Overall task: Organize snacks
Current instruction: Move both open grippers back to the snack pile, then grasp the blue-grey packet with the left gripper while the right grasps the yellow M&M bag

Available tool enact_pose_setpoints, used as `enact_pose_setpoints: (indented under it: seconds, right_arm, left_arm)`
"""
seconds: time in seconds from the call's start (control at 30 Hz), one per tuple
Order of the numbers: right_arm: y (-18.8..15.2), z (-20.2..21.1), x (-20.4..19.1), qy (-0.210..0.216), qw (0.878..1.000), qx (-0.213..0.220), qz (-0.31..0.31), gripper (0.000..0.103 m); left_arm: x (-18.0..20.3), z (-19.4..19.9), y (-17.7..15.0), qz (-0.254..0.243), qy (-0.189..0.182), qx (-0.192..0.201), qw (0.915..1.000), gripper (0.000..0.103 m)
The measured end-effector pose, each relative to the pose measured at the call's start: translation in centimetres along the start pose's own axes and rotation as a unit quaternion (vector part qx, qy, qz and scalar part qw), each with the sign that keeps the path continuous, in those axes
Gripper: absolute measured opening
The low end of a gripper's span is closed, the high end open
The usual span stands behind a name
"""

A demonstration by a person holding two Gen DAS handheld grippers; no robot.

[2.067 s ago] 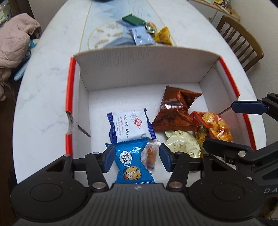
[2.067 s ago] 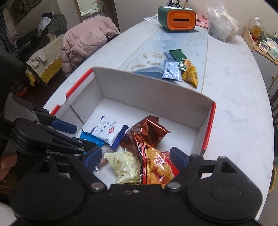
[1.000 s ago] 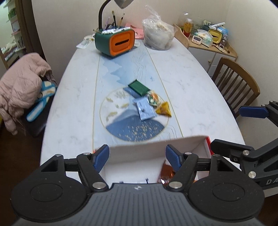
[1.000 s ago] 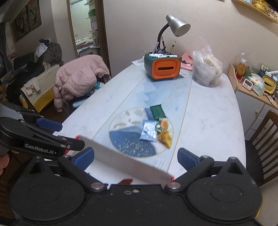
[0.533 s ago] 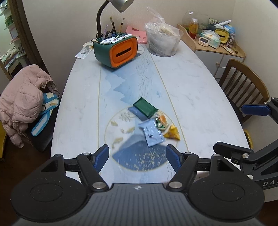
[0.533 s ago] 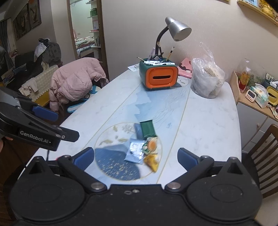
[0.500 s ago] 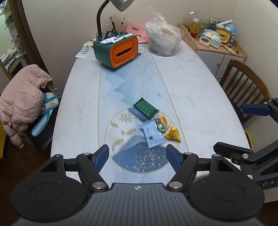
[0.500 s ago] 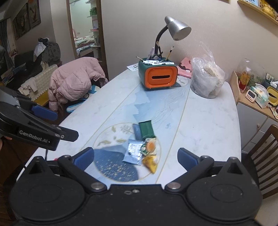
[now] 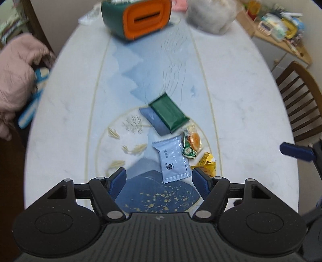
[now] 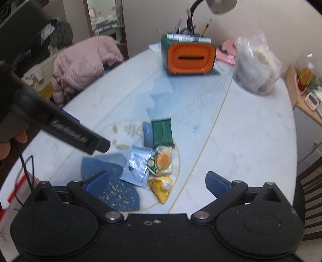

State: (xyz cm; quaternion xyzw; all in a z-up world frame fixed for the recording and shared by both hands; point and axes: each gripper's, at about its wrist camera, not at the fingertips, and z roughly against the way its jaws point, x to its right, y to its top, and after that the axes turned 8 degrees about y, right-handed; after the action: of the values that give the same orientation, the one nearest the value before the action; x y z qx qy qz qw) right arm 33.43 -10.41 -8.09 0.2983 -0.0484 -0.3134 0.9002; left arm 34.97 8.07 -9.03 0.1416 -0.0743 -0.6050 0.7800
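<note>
Several snack packets lie together on the white table (image 9: 231,84): a dark green packet (image 9: 168,112) (image 10: 162,130) overlapping a grey-blue one (image 9: 155,120), a pale blue packet (image 9: 172,159) (image 10: 137,166), a small green-and-orange packet (image 9: 191,144) (image 10: 162,160) and a yellow packet (image 9: 207,162) (image 10: 161,186). My left gripper (image 9: 159,181) hangs open just above the near end of the pale blue packet, nothing between its pads. My right gripper (image 10: 157,182) is open too, straddling the yellow packet from above. A red-edged corner of the cardboard box (image 10: 19,186) shows at lower left in the right wrist view.
A green-and-orange pen holder (image 9: 136,18) (image 10: 189,55) and a clear bag of goods (image 10: 255,66) stand at the table's far end. A wooden chair (image 9: 299,100) is on the right, a pink jacket (image 10: 84,62) on the left. A hand (image 10: 12,143) holds the left gripper's body.
Both grippers have left the box and come forward and down over the packets, which now look larger and closer. The box has dropped out of the left wrist view. Both stayed open.
</note>
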Motion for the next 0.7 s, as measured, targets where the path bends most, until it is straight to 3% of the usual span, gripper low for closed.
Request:
enact_pose_setpoints:
  seconds: [0.27, 0.7]
  right_arm:
    - [-0.9, -4.5, 2.9, 0.029, 0.998, -0.047, -0.028, 0.099]
    - [-2.0, -10.0, 4.3, 0.047, 0.994, -0.091, -0.032, 0.091]
  left_arm:
    - [1.2, -6.7, 1.6, 0.032, -0.005, -0.060, 0.9977, 0.072]
    - [3.0, -12.6, 1.9, 0.065, -0.014, -0.093, 0.9934, 0.072]
